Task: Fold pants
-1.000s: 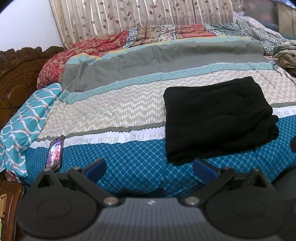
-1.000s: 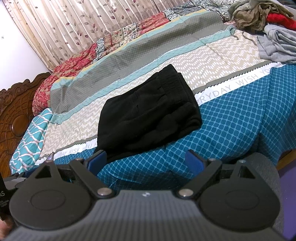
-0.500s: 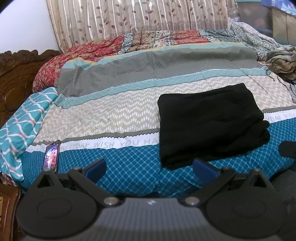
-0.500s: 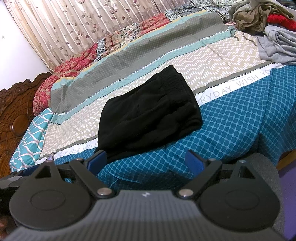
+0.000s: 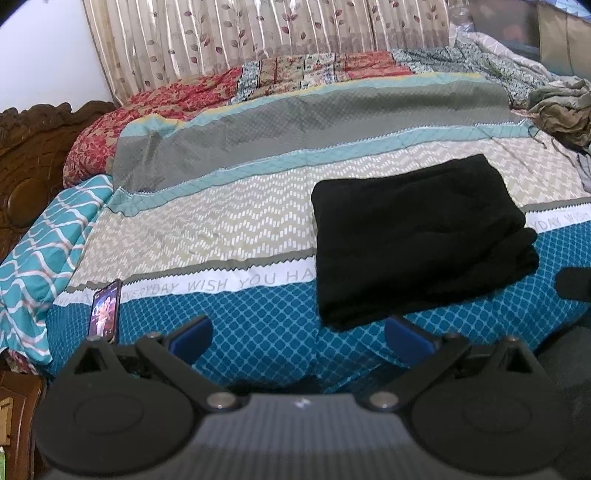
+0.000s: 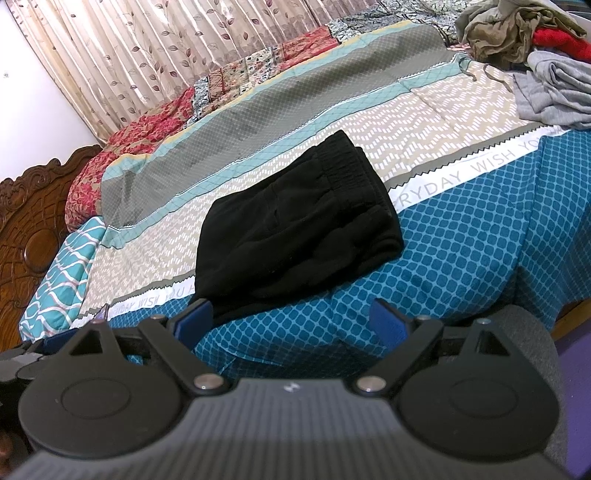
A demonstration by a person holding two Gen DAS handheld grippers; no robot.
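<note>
Two black grippers hang off the near edge of the bed, each with two blue-padded fingers spread wide apart and holding nothing: the left gripper (image 5: 298, 334) and the right gripper (image 6: 291, 319). Neither touches the bedding.

On the bed's near strip of blue diamond-patterned bedspread (image 5: 258, 325) lies one pair of black fleece pants (image 5: 417, 240), folded into a thick rectangular stack. The stack sits close to the near edge, toward the right half of the bed, and reaches back over the white lettered band onto the beige zigzag stripe. In the right wrist view the black fleece pants (image 6: 295, 225) show their ribbed elastic waistband on the far right end of the stack.

Near the bed's near-left corner, one smartphone with a lit screen (image 5: 105, 312) lies on the spread, well apart from the pants.

Farther back, at the far-right corner, sits one heap of loose clothes (image 6: 517, 40) in olive, red and grey. A carved dark wooden headboard (image 5: 22, 162) stands along the left edge, and one leaf-print curtain (image 5: 258, 33) hangs behind the bed.
</note>
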